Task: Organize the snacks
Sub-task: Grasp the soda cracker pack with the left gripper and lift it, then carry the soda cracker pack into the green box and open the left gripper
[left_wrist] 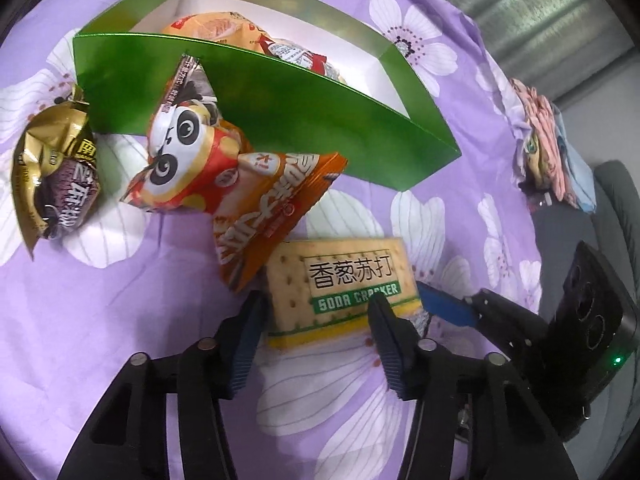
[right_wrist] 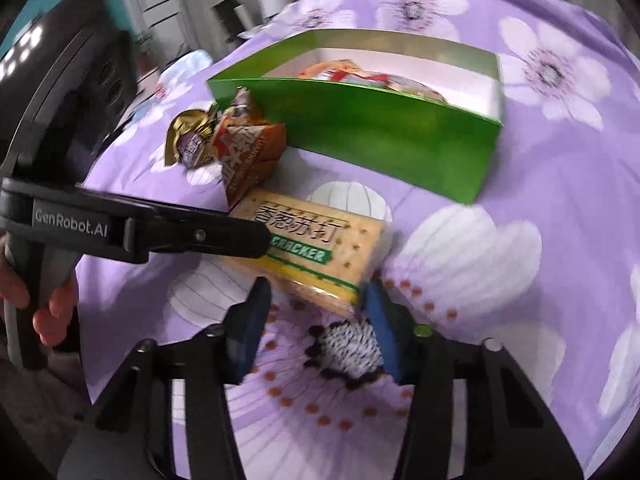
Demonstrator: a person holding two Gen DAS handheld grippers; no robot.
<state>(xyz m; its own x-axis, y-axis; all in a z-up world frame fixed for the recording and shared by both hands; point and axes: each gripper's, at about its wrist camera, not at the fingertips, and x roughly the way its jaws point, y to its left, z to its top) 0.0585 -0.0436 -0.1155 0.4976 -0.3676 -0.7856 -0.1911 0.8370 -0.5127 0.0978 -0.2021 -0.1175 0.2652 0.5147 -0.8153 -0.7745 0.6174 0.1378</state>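
A soda cracker pack [left_wrist: 340, 284] [right_wrist: 308, 252] lies on the purple flowered cloth. My left gripper [left_wrist: 316, 312] is open, its fingers on either side of the pack's near end. My right gripper [right_wrist: 316, 300] is open just short of the pack's other end; it also shows in the left wrist view [left_wrist: 452, 308]. An orange panda snack bag [left_wrist: 224, 184] [right_wrist: 248, 148] and a gold snack bag [left_wrist: 52, 176] [right_wrist: 190, 140] lie by a green box [left_wrist: 280, 120] [right_wrist: 384, 136]. The box holds an orange snack pack [left_wrist: 256, 36] [right_wrist: 360, 74].
A bundle of colourful cloth [left_wrist: 548, 148] lies at the cloth's right edge. A dark chair [left_wrist: 616, 200] stands beyond it. Shelves and furniture [right_wrist: 180, 8] stand behind the table in the right wrist view.
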